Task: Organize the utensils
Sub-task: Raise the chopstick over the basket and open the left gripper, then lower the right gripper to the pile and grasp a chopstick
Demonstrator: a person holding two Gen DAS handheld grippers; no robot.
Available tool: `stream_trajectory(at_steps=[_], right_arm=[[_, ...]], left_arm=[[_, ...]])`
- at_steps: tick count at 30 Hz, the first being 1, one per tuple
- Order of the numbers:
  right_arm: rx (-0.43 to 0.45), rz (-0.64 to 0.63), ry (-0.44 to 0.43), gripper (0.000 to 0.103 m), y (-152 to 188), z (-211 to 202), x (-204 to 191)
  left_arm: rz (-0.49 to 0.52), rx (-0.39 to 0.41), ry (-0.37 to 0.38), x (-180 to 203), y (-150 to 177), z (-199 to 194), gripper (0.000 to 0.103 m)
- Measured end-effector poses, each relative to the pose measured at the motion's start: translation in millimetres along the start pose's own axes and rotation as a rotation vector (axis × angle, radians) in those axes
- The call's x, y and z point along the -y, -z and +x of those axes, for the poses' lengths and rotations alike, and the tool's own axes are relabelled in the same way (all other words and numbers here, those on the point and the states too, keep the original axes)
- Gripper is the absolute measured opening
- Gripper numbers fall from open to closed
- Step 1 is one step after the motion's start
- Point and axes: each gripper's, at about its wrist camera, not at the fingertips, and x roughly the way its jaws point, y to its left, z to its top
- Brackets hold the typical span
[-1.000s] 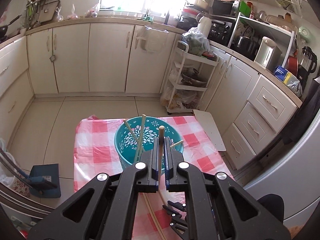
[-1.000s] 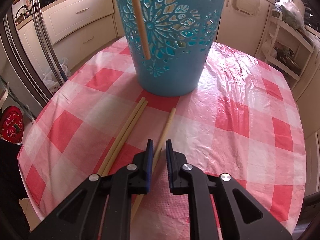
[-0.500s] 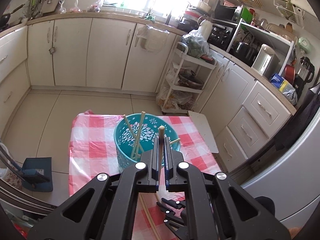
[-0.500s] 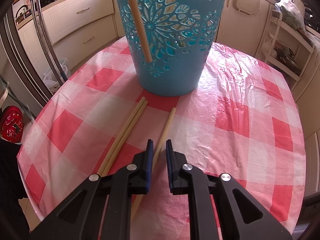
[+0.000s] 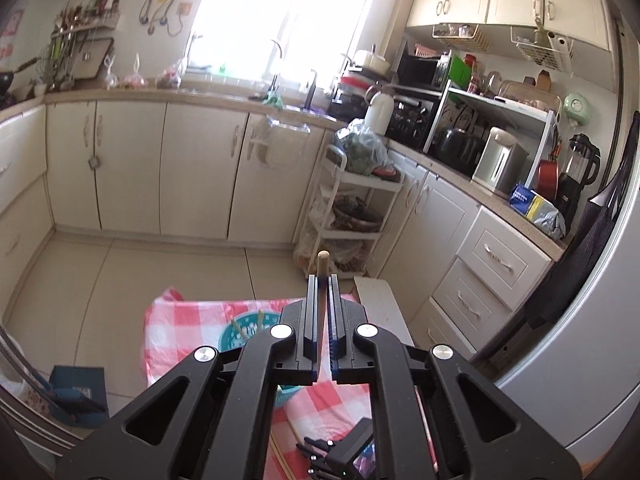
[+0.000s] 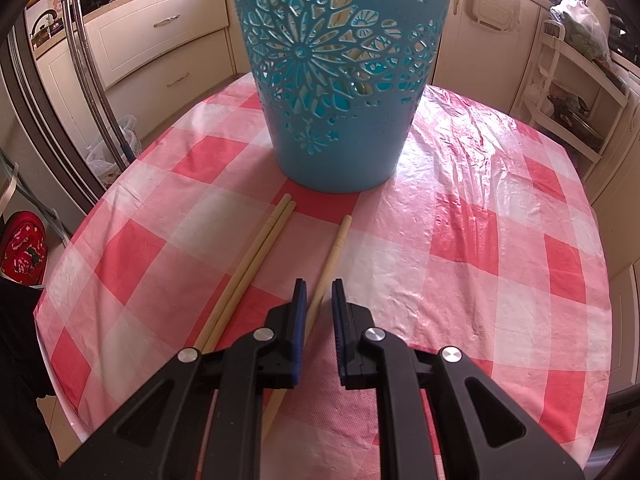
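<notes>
My left gripper (image 5: pixel 323 280) is shut on a wooden chopstick (image 5: pixel 322 264) and holds it high above the table; its tip sticks up past the fingertips. Far below, the teal basket (image 5: pixel 230 336) shows with chopsticks standing in it. In the right wrist view the teal cut-out basket (image 6: pixel 340 76) stands on the red-and-white checked tablecloth (image 6: pixel 500 240). A pair of chopsticks (image 6: pixel 256 256) lies in front of it, and a single chopstick (image 6: pixel 330 256) runs between my right gripper's (image 6: pixel 319 286) fingers, which stand slightly apart, low over the cloth.
White kitchen cabinets (image 5: pixel 132 168) line the far wall. A white tiered cart (image 5: pixel 352 208) stands beyond the table. A fridge side (image 5: pixel 592 320) is to the right. A blue dustpan (image 5: pixel 76 396) sits on the floor at left. Metal poles (image 6: pixel 92 92) lean left of the table.
My left gripper has risen and tilted up with its chopstick, so the basket now sits far below. The chopstick seen beside the basket in the right wrist view is gone. My right gripper has not moved.
</notes>
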Motion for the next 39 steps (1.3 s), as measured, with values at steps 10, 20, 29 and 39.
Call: stream_trajectory(at_steps=[10, 20, 29, 39], right_arm=[[0.001, -0.001, 0.0, 0.013, 0.2, 0.3, 0.0], [0.001, -0.002, 0.001, 0.013, -0.1, 0.0, -1.1], [0.002, -0.005, 0.002, 0.015, -0.9, -0.5, -1.2], [0.013, 0.001, 0.018, 0.024, -3.1, 2.2, 0.3]], left_arm=[[0.073, 0.036, -0.109, -0.1, -25.1, 24.8, 0.004], [0.036, -0.173, -0.206, -42.5, 37.7, 125.0, 0.004], [0.028, -0.285, -0.247, -53.7, 78.5, 151.9, 0.013], [-0.051, -0.182, -0.317, -76.2, 95.4, 111.2, 0.051]])
